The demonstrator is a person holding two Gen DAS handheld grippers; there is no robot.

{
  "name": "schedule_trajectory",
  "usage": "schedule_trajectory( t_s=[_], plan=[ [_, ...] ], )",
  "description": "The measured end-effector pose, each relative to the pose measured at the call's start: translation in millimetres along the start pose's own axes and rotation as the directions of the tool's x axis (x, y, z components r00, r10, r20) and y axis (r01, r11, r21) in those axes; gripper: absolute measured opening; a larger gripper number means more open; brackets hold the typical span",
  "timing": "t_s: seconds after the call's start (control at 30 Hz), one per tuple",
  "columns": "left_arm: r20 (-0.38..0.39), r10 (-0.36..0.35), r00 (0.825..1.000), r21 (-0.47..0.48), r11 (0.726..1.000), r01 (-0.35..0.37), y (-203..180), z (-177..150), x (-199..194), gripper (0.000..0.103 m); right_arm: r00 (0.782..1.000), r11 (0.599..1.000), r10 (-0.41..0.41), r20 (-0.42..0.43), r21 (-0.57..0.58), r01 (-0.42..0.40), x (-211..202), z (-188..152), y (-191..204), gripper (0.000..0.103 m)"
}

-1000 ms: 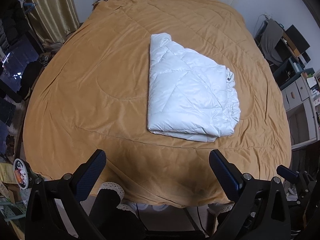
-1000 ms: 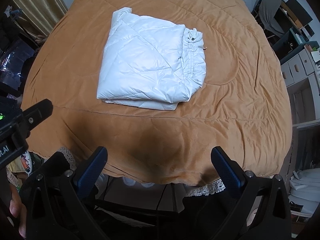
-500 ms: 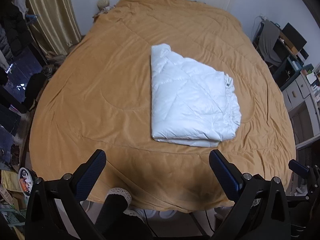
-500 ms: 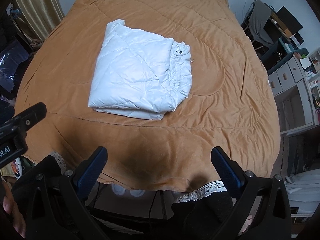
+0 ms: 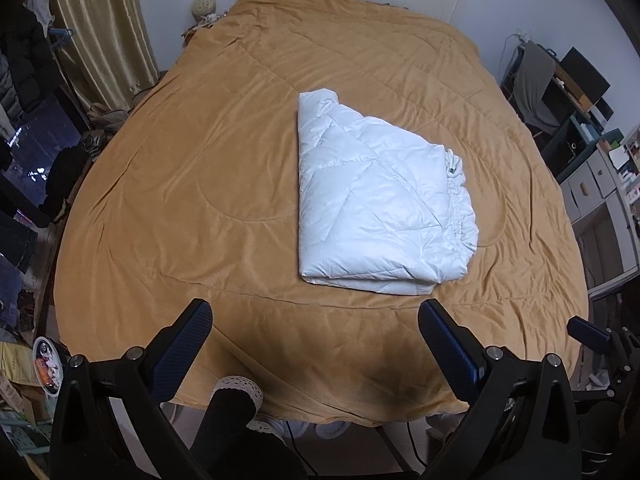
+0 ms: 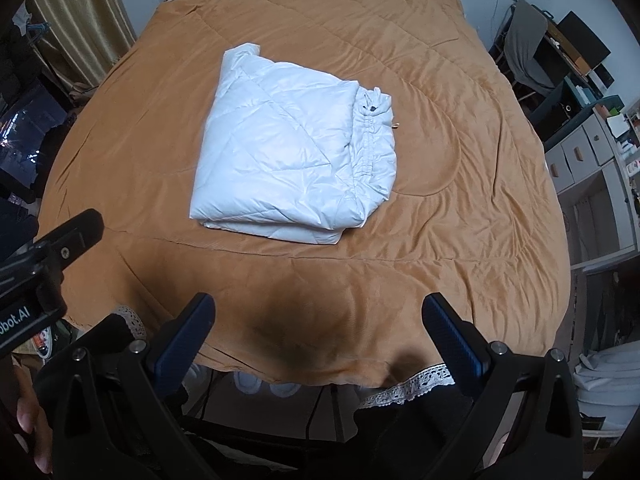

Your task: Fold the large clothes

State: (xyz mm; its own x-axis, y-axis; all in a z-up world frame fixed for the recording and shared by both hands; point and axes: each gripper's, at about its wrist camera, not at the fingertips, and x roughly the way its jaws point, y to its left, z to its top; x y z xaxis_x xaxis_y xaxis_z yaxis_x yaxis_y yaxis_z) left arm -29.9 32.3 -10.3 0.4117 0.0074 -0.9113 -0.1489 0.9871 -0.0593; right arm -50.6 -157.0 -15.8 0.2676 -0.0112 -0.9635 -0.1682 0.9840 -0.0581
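A white quilted puffer jacket lies folded into a compact rectangle in the middle of the bed; it also shows in the right wrist view, with its gathered hem and a small dark toggle on the right side. My left gripper is open and empty, held above the bed's near edge, well short of the jacket. My right gripper is open and empty, also back over the near edge. The left gripper's body shows at the left of the right wrist view.
The bed is covered by an orange-tan quilt with a lace trim at the near edge. Gold curtains hang at the left. A desk, chair and shelves stand at the right. Clutter lies on the floor at the left.
Both grippers have drawn back and up from the bed, so the folded jacket looks smaller and farther away. The jacket itself has not moved. Both stay open.
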Motion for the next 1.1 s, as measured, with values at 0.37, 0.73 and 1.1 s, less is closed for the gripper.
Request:
schedule_trajectory(
  t_s=[0.37, 0.73, 1.1],
  plan=[
    [-0.030, 0.007, 1.000, -0.005, 1.000, -0.008, 0.2, 0.3, 8.0, 0.103, 0.999, 0.999, 0.035, -0.034, 0.024, -0.035, 8.0, 7.4, 1.3, 0.103],
    [-0.048, 0.012, 0.999, 0.005, 1.000, -0.012, -2.8, -2.2, 11.4, 0.103, 0.999, 1.000, 0.026, -0.047, -0.001, -0.026, 11.7, 7.6, 7.7, 0.103],
    [-0.061, 0.016, 0.998, 0.022, 1.000, -0.015, -4.5, -1.2, 14.0, 0.103, 0.998, 1.000, 0.026, -0.063, -0.002, -0.026, 15.3, 7.1, 7.8, 0.103]
  ],
)
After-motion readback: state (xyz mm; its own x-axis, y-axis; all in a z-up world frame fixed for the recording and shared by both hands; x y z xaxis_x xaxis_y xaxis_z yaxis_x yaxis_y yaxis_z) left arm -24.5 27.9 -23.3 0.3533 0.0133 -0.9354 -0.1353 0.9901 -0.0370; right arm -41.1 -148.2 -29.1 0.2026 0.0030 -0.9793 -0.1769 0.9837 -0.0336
